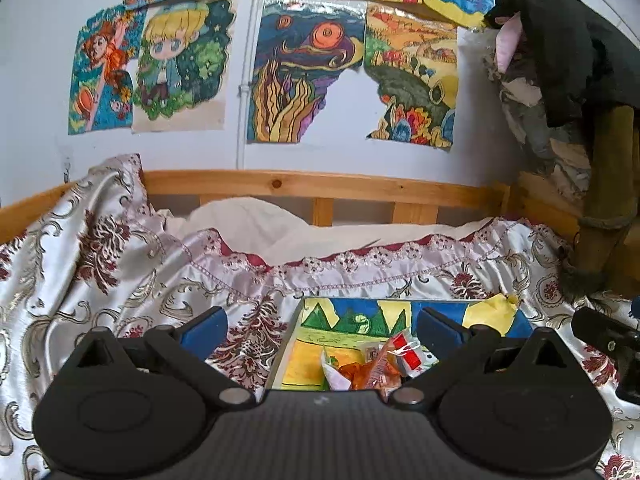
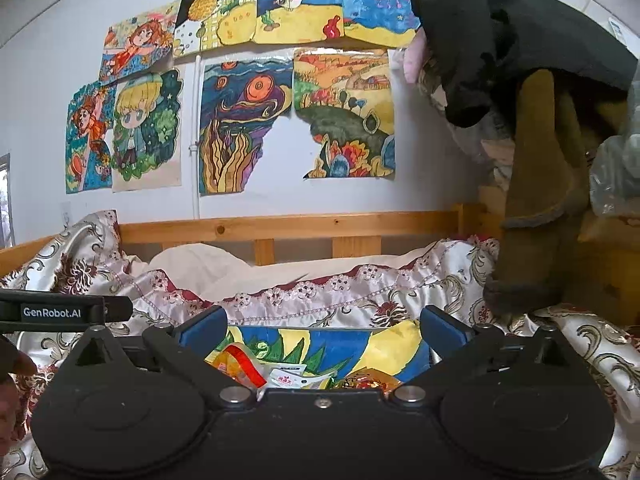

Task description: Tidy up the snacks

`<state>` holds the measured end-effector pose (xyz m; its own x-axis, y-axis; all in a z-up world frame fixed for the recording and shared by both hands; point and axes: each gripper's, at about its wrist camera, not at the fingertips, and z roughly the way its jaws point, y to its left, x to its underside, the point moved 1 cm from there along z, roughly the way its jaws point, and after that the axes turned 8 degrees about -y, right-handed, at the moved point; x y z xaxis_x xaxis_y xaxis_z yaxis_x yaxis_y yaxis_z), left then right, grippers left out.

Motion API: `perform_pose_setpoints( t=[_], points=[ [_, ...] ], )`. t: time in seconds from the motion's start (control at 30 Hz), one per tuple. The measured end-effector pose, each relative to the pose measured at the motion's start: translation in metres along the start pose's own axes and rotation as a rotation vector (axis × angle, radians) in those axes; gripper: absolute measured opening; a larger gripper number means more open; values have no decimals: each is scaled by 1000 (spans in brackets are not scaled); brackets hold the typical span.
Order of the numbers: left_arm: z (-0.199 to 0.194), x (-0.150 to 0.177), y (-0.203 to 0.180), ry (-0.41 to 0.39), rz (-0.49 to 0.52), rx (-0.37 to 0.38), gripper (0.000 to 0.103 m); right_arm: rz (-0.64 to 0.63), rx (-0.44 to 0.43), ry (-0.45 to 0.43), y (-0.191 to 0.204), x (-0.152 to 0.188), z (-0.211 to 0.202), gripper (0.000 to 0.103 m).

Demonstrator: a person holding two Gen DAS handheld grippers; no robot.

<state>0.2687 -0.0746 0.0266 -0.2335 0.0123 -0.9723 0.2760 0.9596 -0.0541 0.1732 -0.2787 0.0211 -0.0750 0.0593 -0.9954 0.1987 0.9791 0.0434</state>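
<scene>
A small heap of snack packets [image 1: 370,366] in orange, red and white wrappers lies on a painted box lid [image 1: 352,316] on the bed. In the left wrist view the heap sits low between the blue pads, nearer the right one. My left gripper [image 1: 320,330] is open, its pads wide apart and touching nothing. In the right wrist view the same snack packets [image 2: 280,374] lie on the painted lid [image 2: 320,344], partly hidden behind the gripper body. My right gripper [image 2: 322,330] is open too, with nothing between its pads.
A patterned satin bedspread [image 1: 120,280] covers the bed, with a wooden headboard rail [image 1: 304,186] and drawings on the wall behind. Dark clothes hang on a post [image 2: 532,160] at the right. The other gripper's black body [image 2: 64,312] shows at the left edge.
</scene>
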Motion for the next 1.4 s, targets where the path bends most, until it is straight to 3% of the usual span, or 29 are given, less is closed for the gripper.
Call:
perform_pose_setpoints(
  t=[0.63,1.03,1.4],
  points=[
    [-69,4,5,-44,26,-60,103,18,3,-28,-8,-4,-57,102],
    [-106,20,3,5,64,-112,103,-2,-14,-5,-1,3,-97,102],
    [-134,30,14,34,25,-144,103,-19,-27,12,4,8,-126,102]
  ],
)
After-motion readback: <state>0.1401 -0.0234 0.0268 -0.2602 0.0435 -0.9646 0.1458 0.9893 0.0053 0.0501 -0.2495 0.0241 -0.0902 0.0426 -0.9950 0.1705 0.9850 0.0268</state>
